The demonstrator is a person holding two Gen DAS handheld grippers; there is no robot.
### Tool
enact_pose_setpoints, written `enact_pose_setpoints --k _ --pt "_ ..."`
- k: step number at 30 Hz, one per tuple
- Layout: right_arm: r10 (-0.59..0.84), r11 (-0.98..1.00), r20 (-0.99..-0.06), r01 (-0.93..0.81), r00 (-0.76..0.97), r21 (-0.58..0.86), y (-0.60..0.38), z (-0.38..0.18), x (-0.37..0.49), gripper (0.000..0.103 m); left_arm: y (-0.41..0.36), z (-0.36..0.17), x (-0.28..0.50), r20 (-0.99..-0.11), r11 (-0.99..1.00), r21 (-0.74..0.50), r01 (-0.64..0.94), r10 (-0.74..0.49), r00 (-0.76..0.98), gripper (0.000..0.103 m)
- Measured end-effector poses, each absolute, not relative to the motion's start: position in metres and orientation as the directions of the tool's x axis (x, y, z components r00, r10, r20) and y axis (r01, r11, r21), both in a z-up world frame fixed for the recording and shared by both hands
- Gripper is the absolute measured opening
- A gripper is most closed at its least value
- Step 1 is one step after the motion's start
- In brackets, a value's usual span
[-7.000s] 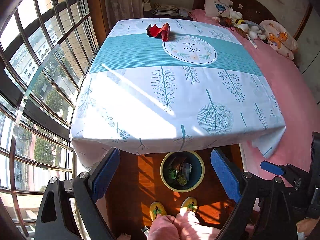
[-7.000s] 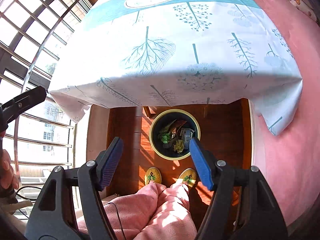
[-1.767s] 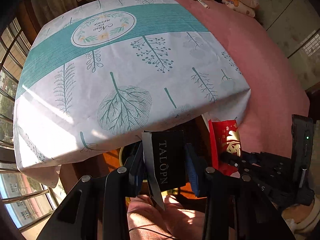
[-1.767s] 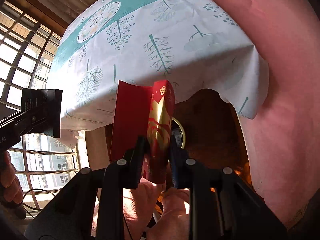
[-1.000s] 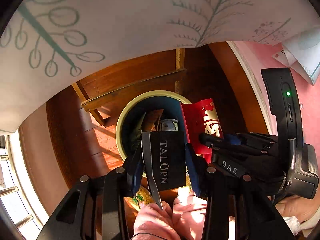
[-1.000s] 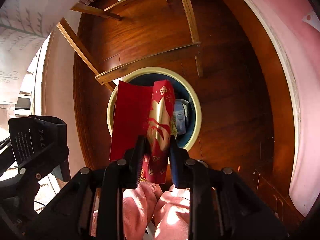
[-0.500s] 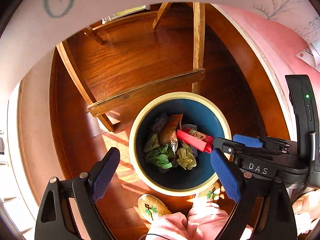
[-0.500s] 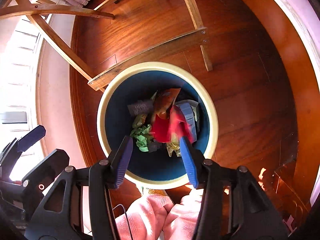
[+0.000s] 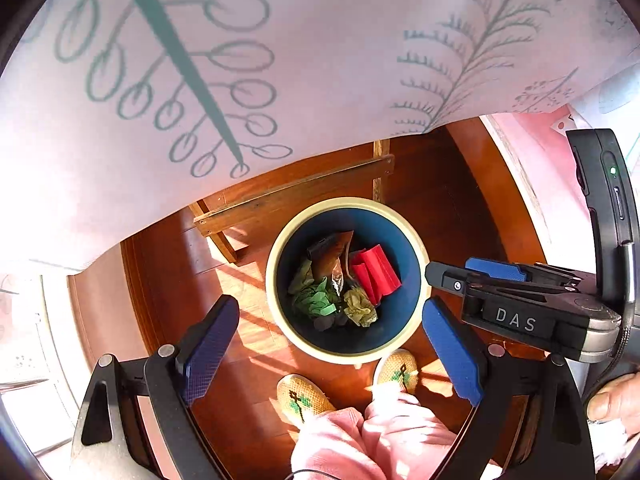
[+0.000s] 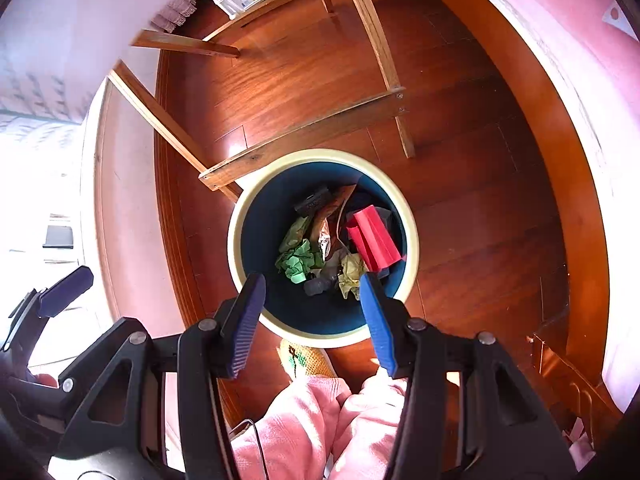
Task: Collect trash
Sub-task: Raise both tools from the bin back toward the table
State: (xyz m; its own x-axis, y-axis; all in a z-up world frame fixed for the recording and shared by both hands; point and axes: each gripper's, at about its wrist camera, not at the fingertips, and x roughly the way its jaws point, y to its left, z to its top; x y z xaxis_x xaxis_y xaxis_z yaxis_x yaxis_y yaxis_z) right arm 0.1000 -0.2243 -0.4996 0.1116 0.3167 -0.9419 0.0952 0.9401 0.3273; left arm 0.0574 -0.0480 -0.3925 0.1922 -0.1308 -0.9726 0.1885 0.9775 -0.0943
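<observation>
A round bin (image 9: 345,202) (image 10: 320,154) with a cream rim and blue inside stands on the wooden floor under the table's edge. Inside lie a folded red packet (image 9: 376,276) (image 10: 373,240), a black packet (image 9: 320,246) (image 10: 310,202), crumpled green paper (image 9: 314,300) (image 10: 296,261) and other wrappers. My left gripper (image 9: 328,320) hangs open above the bin's near side, nothing between its blue pads. My right gripper (image 10: 312,285) is also open and empty over the bin's near rim. In the left wrist view the right gripper (image 9: 448,276) reaches in from the right, beside the bin.
The white leaf-print tablecloth (image 9: 240,80) overhangs just above the bin. Wooden table legs and a crossbar (image 10: 304,136) stand right behind it. The person's slippers (image 9: 306,398) and pink trouser legs (image 9: 360,440) are at the near side. Pink bedding (image 10: 580,60) borders the right.
Both grippers opened and let go: the black packet and the red packet dropped into the bin. Since then both hands have lifted slightly, so the bin looks smaller.
</observation>
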Motion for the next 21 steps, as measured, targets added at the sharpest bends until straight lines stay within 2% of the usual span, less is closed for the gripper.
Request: enact_pose_setpoints --k 7,21 --pt "0.311 0.948 -0.944 0.037 0.106 0.317 -0.216 -0.445 0.100 0.046 -0.039 -0.328 0.046 -0.971 0.984 -0.083 0.159 -0.116 0.210 0.094" --pt "0.277 0.959 -0.948 -0.101 0.155 0.264 -0.205 -0.301 0.102 0.046 -0.013 -0.179 0.042 -0.952 0.995 -0.078 0.058 -0.092 0.293 0.094"
